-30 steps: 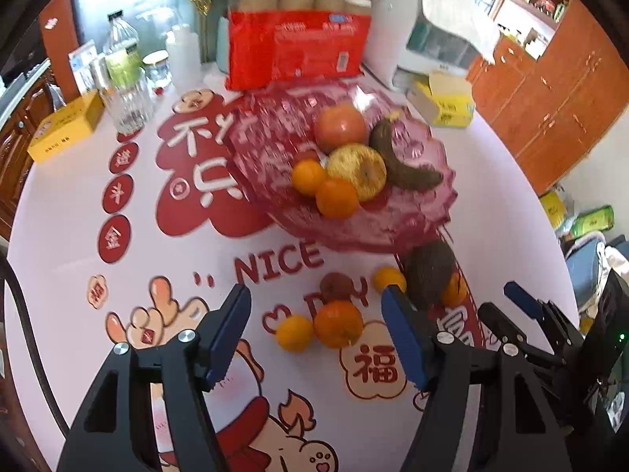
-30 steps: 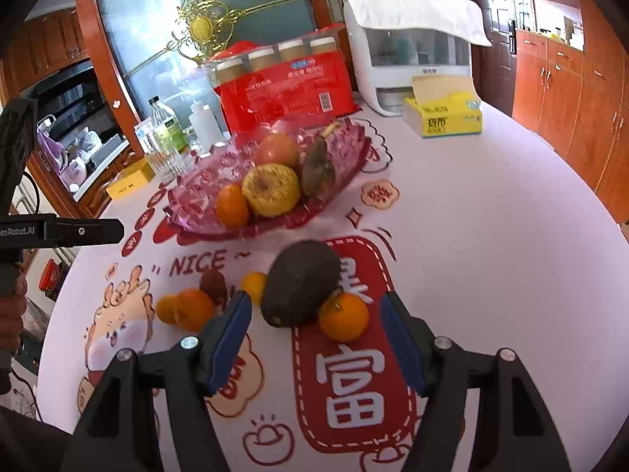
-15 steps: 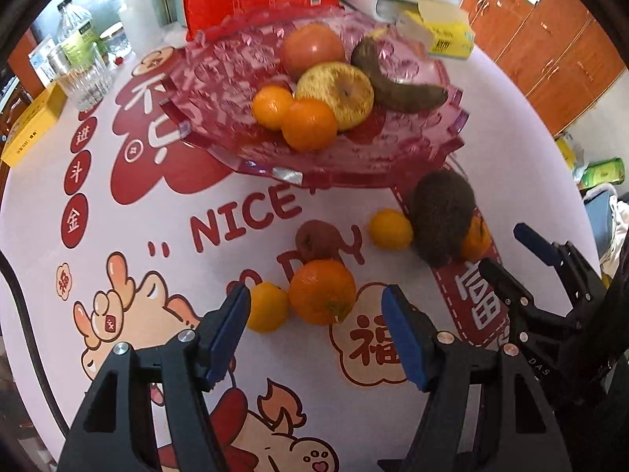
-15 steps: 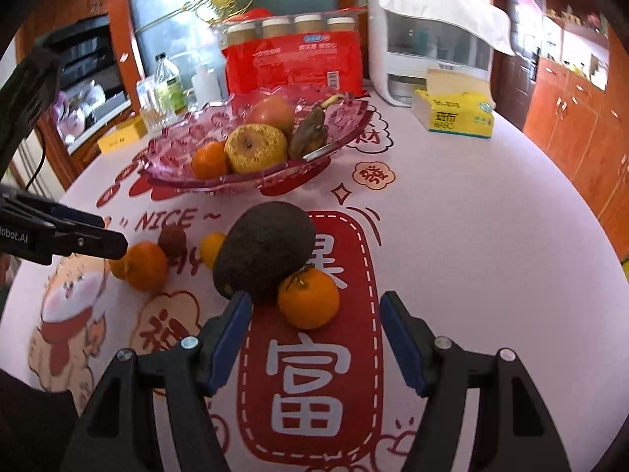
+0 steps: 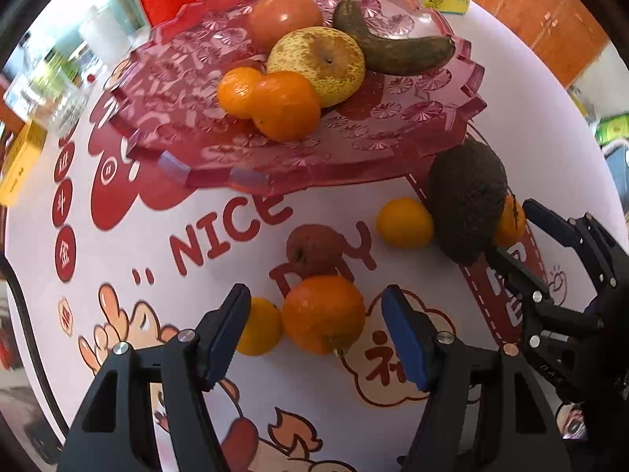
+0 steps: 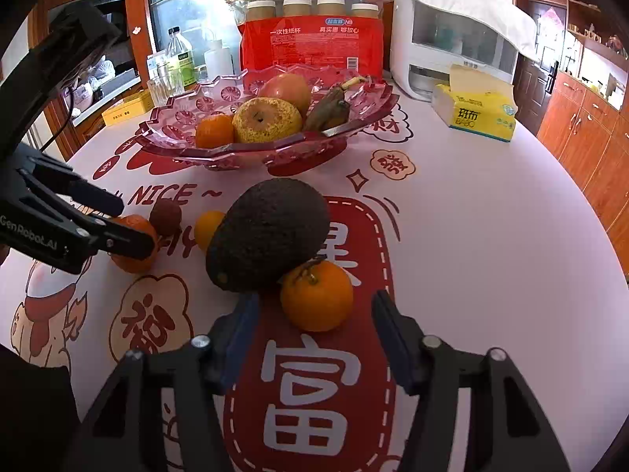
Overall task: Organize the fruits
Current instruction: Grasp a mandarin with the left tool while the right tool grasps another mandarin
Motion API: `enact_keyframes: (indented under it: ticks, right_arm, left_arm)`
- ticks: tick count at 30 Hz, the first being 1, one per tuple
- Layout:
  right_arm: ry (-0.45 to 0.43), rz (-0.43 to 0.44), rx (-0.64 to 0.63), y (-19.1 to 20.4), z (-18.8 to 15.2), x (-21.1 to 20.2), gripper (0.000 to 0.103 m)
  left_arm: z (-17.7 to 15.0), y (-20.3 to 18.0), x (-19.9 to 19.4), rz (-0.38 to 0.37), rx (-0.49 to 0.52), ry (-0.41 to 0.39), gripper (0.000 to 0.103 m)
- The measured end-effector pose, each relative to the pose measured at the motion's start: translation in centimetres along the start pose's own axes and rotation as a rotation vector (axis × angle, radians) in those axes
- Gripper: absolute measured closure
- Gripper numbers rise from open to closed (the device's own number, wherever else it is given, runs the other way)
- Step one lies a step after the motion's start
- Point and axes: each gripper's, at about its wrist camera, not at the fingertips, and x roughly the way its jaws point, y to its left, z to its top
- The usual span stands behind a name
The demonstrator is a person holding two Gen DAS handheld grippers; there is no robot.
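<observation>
The left gripper (image 5: 316, 324) was spread wide, its blue fingers (image 5: 226, 332) flanking a large orange (image 5: 322, 313) on the tablecloth (image 5: 511, 90), with no contact visible. A smaller yellow citrus (image 5: 259, 330) sat just beside that orange, partly behind the left finger. The right gripper (image 6: 314, 324) was equally wide, holding nothing, a stemmed orange (image 6: 316, 296) just ahead between its tips. That orange touched the dark avocado (image 6: 267, 234). The pink fruit bowl (image 6: 177, 118) beyond held the other fruit.
</observation>
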Motion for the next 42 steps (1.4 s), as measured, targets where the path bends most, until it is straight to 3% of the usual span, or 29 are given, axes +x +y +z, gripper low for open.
enact_keyframes:
  ticks: [10, 14, 17, 24, 30, 42]
  right_arm:
    - [-0.011, -0.025, 0.016, -0.1, 0.0, 0.6, 0.052]
    - [-0.013, -0.017, 0.005, 0.0, 0.1, 0.6, 0.063]
    - [-0.008, -0.030, -0.011, 0.3, 0.2, 0.7, 0.063]
    - [0.004, -0.032, -0.010, 0.3, 0.3, 0.7, 0.064]
    - [0.016, -0.017, 0.001, 0.3, 0.3, 0.5, 0.064]
    - [-0.028, 0.021, -0.010, 0.8, 1.2, -2.2, 0.064]
  left_arm:
    - [0.7, -3.0, 1.5, 0.059, 0.155, 0.035, 0.048]
    - [0.5, -5.1, 2.3, 0.096, 0.258, 0.055, 0.051]
    - [0.3, -6.0, 2.0, 0.090, 0.292, 0.054, 0.057]
    - [0.7, -5.8, 2.0, 0.072, 0.298, 0.058, 0.060]
    - [0.9, -2.7, 1.8, 0.052, 0.272, 0.046, 0.061]
    - [0.6, -0.7, -3.6, 0.022, 0.162, -0.048, 0.061]
